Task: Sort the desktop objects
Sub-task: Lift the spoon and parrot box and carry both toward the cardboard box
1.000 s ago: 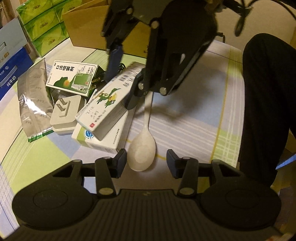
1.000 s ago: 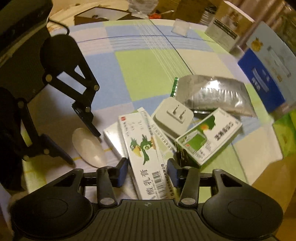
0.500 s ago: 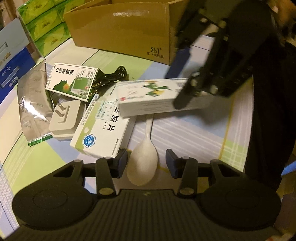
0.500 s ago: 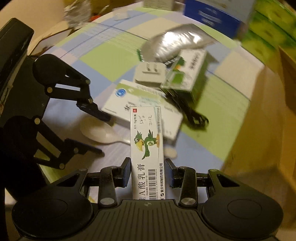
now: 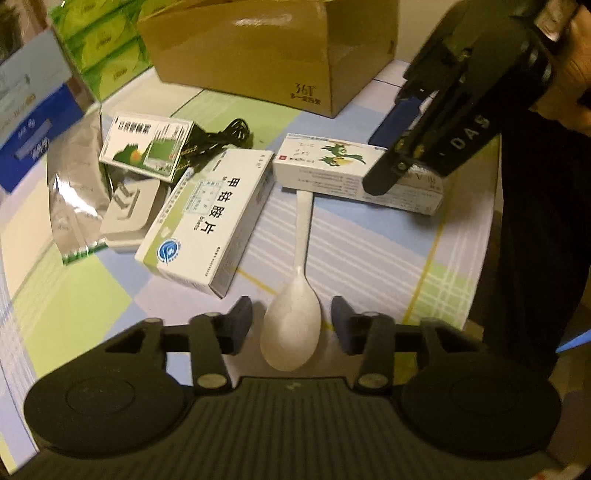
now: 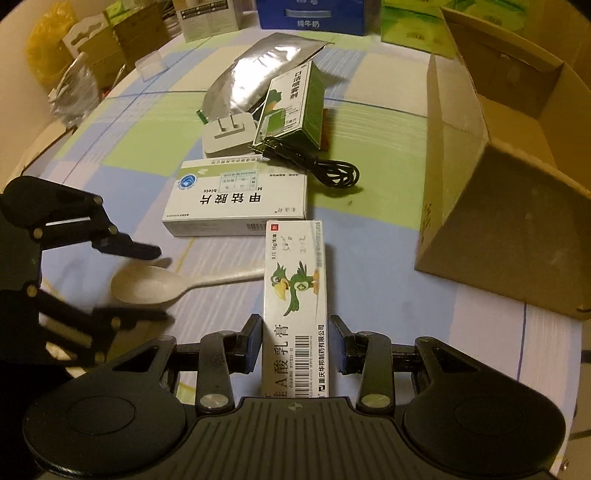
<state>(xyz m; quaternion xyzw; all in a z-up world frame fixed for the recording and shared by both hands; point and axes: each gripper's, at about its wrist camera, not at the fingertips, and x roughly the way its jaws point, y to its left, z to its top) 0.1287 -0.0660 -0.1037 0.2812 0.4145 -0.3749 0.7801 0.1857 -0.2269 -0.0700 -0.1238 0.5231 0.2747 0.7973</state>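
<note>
The right claw (image 6: 295, 343) is clenched on a long white ointment box with a green bird (image 6: 294, 295), holding it by its near end; its jaws have just been closing on the box. The far end of that box lies just beside the corner of a larger white pill box (image 6: 236, 199) and over the tip of the handle of a white spoon (image 6: 155, 284), so the spoon is partly crossed by what the claw carries.

The left claw (image 5: 291, 325) hangs over the spoon's bowl (image 5: 290, 328) with a finger on each side and a gap at both, gripping nothing; its jaws have just been opening again.

On the checked cloth of the worktop (image 6: 369, 266), beyond the pill box, sit a white plug adapter (image 6: 229, 136), a green and white carton (image 6: 291, 103) propped partly on it, a coiled black cable (image 6: 325, 170) and a silver foil pouch (image 6: 258, 70). An open cardboard box (image 6: 509, 192) stands to the right, close beside the ointment box. Blue and green cartons (image 6: 310, 14) line the far edge.
</note>
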